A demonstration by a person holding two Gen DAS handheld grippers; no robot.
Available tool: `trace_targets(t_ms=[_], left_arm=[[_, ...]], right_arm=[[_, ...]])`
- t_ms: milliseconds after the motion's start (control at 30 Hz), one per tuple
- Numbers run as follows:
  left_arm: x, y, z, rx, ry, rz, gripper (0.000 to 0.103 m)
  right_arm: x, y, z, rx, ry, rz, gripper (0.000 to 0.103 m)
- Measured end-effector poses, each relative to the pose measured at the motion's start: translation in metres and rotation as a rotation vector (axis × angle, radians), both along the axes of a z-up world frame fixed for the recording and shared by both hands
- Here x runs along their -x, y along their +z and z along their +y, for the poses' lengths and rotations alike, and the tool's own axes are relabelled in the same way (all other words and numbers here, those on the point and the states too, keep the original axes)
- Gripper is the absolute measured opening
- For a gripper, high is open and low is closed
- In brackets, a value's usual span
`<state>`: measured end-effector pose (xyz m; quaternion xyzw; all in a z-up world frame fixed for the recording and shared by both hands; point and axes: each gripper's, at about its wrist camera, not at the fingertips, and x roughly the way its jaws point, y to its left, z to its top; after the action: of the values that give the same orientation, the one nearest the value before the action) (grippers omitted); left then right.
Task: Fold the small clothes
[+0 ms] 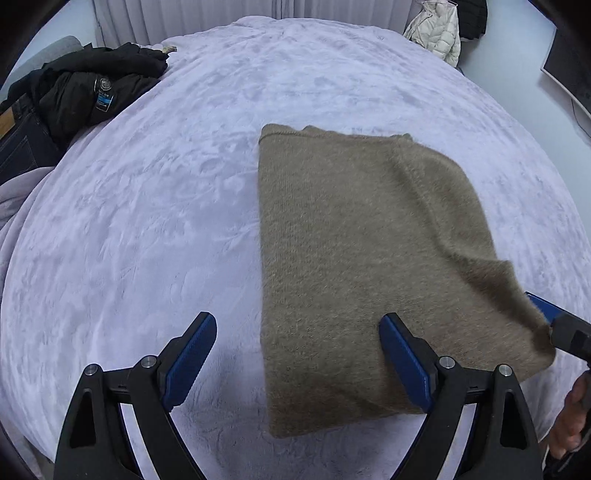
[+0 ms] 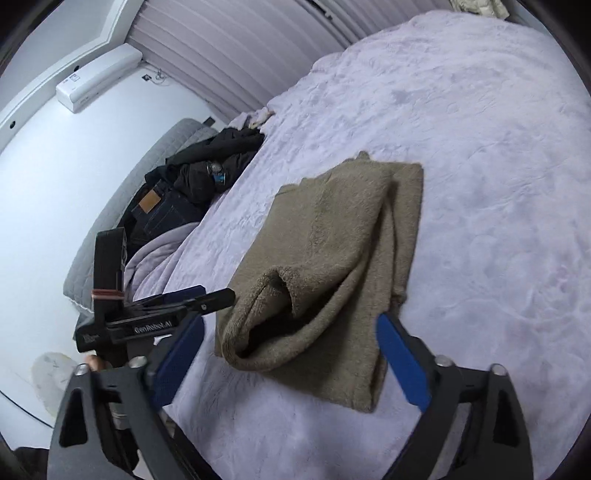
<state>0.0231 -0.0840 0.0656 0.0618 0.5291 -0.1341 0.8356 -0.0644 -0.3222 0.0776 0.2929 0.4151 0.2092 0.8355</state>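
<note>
The left gripper hangs with its fingers spread wide and nothing between them, above the near left edge of the sweater. The right gripper is also spread; the near end of the sweater lies between its fingers, but the pads do not press on it.

The sweater lies on the lavender blanket, folded into a long band running from near to far. Its near end is loose: in the right wrist view a rolled lip gapes open, and a layer on the right side sits out of line.

For the step in hand, judged to be the near-to-far fold, take both near corners with all layers included. Close each gripper fully on the thick knit before lifting. Carry both corners level to the far edge so the band does not skew. Flatten the gaping lip first.

Beyond the sweater the blanket is bare, so nothing blocks the fold. At the far left edge lies a pile of dark clothes, well apart. A white jacket hangs at the far right.
</note>
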Motion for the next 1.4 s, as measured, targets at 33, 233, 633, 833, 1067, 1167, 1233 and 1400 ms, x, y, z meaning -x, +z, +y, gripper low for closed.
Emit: trace_targets(t_ms=[33,233,633,833,1067,1167,1233,1400], left_arm=[[0.0,-0.007,0.0,0.01,-0.007,0.014,0.091],[0.006,-0.02,0.005,0.063,-0.028,0.025,0.091],[0.018,-0.011,-0.031,0.067,-0.132,-0.016,0.097],[0.022,-0.026,-0.049,-0.051,-0.171,-0.048,0.102],[0.019,0.011,-0.006,0.075,-0.121,-0.089,0.102],[0.015,0.001,-0.004,0.046,-0.107,-0.075,0.102],[0.011,-0.012,0.001,0.052,-0.094,-0.032,0.102],[0.013,-0.042,0.031,0.152,-0.053,0.064,0.102]], right_arm=[[-0.009,-0.004,0.004,-0.032,0.035,0.033,0.074],[-0.047,-0.03,0.02,0.005,0.027,0.167,0.073],[-0.084,0.007,0.027,0.201,-0.01,0.133,0.014],[-0.101,-0.026,0.01,0.293,0.001,0.246,0.023],[-0.039,0.041,0.009,0.416,-0.079,0.022,0.032],[-0.02,0.053,0.041,0.457,0.055,-0.011,0.039],[-0.019,0.049,0.059,0.56,0.066,0.011,0.043],[-0.011,0.015,0.059,0.568,0.068,0.059,0.006]])
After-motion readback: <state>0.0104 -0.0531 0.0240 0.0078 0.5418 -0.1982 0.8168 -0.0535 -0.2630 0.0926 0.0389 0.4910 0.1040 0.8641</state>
